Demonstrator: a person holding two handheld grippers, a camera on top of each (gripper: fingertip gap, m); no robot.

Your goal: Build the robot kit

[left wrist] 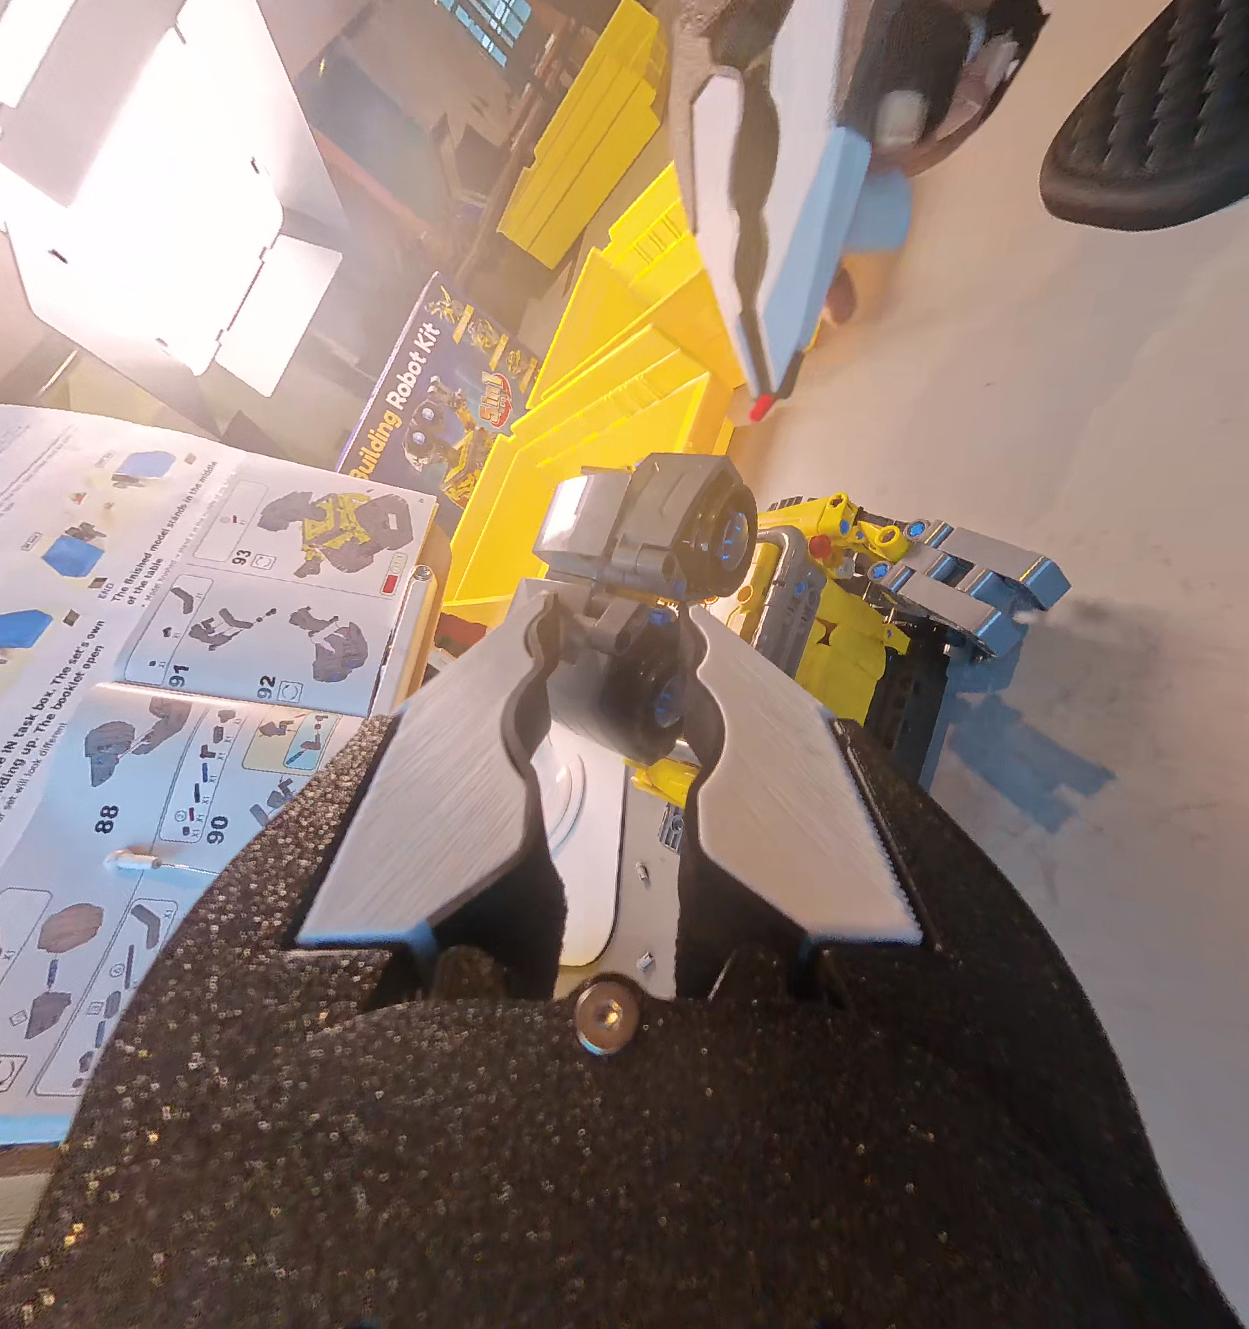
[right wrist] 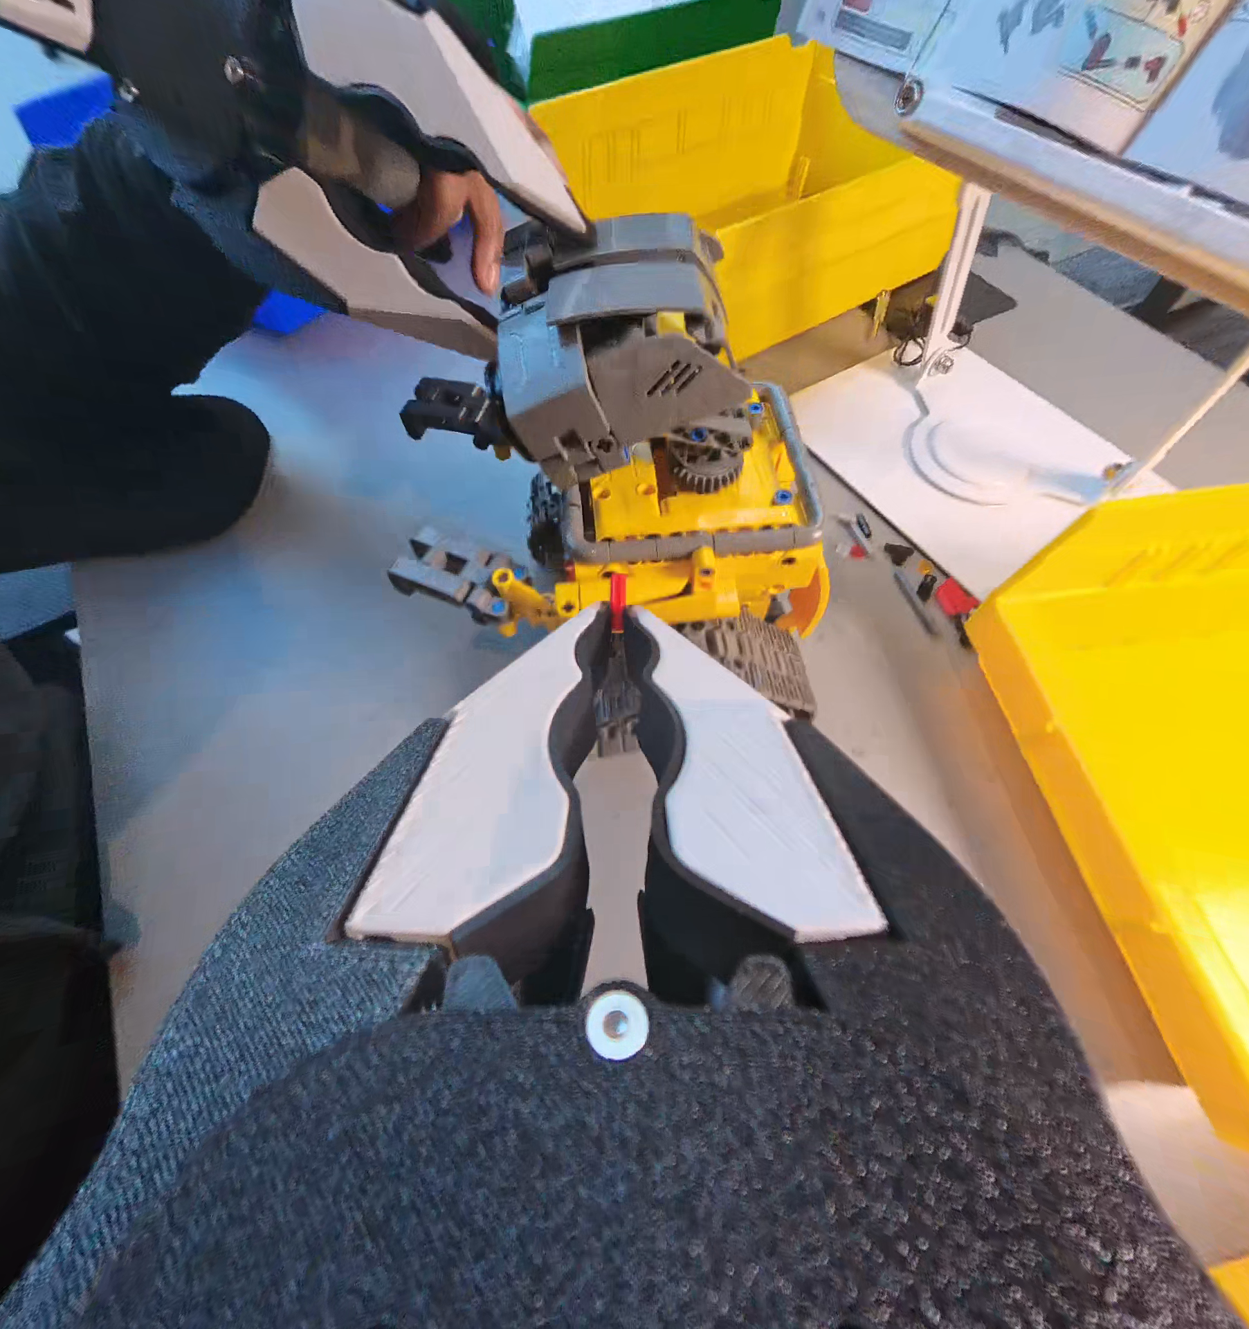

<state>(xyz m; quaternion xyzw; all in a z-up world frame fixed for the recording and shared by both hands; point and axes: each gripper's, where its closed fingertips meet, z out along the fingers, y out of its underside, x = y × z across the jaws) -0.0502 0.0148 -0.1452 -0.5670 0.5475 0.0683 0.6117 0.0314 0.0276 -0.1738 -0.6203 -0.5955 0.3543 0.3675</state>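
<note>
The table point(right wrist: 262, 690) is pale and carries everything. On its right side stand yellow bins point(right wrist: 1146, 755), one near the camera and others farther back point(right wrist: 751, 165). Next to them a stand point(right wrist: 1081, 180) holds an open booklet point(left wrist: 197, 611) with building steps, and a dark blue kit box point(left wrist: 434, 403) lies between the booklet and the bins.

In the middle of the table is the robot model point(right wrist: 686, 518), yellow, with grey frame, black tracks and a grey claw arm point(right wrist: 456, 572) that points to the side. Its grey head point(right wrist: 621, 352) with two round eyes is tilted over the body.

The left gripper point(left wrist: 618, 647) is closed partly around the neck of the head; its fingers point(left wrist: 463, 733) touch the dark pieces under the eyes, so it has hold of the head. In the right wrist view a person's hand point(right wrist: 463, 216) is seen on this gripper, with a black sleeve point(right wrist: 89, 345).

The right gripper point(right wrist: 615, 629) is almost closed. Between its tips sits a small black part with a red pin point(right wrist: 616, 597), and the pin's end touches the front edge of the model's yellow body.

Some small loose parts point(right wrist: 909, 568), black and red, lie on the table between the model and the near bin.
</note>
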